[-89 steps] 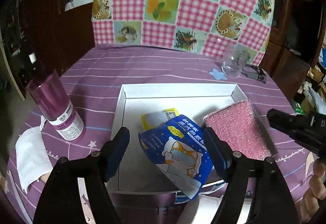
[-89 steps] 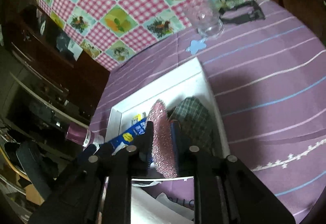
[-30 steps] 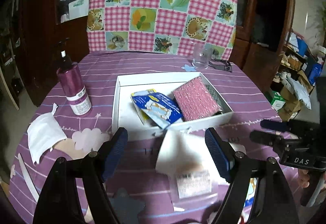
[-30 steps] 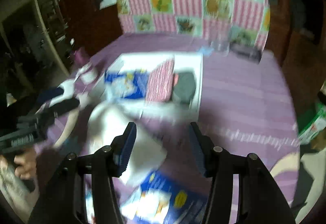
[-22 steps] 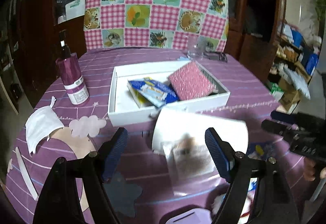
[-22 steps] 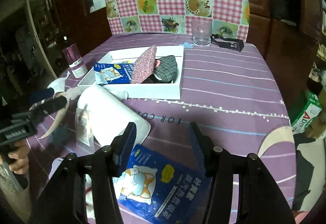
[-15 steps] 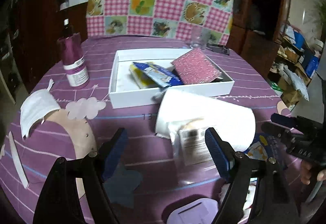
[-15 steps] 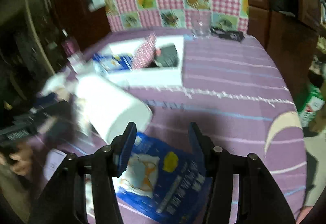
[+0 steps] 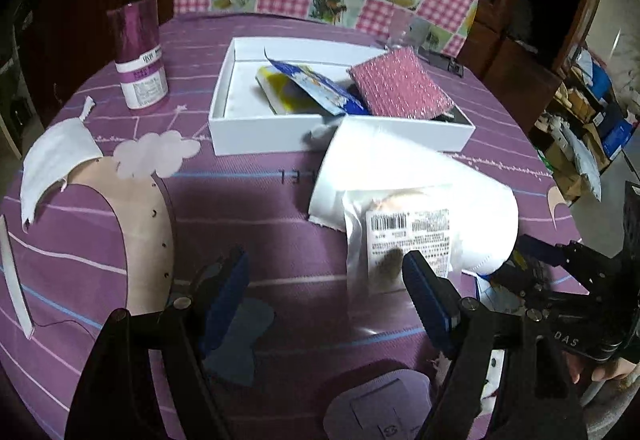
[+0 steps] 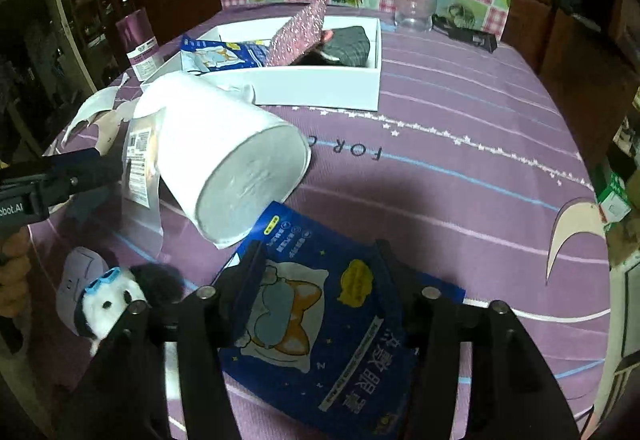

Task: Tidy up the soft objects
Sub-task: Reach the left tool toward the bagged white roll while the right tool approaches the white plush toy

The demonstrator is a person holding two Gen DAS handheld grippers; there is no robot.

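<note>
A white box [image 9: 400, 130] [image 10: 320, 84] holds a pink sponge [image 9: 400, 84] [image 10: 298, 30], a blue cat packet [image 9: 316, 82] [image 10: 218, 56] and a grey plaid cloth [image 10: 352, 42]. A white paper roll [image 9: 408, 176] [image 10: 228, 156] lies in front of it with a clear labelled bag [image 9: 404, 240] [image 10: 138, 160] against it. My left gripper [image 9: 326, 292] is open and empty just before the bag. My right gripper [image 10: 320, 272] is open over a second blue cat packet [image 10: 328, 328]. A small black-and-white plush [image 10: 116, 300] lies to its left.
A purple bottle [image 9: 138, 52] [image 10: 140, 44] stands at the left. A white face mask [image 9: 52, 156] lies by the table's left edge. A glass [image 10: 414, 10] and a black clip [image 10: 468, 32] sit behind the box. A lilac patch [image 9: 376, 404] lies near me.
Both grippers have drawn back from the box toward the near table edge. The right gripper let go of the pink sponge, which now leans in the box, and dropped lower over the blue packet.
</note>
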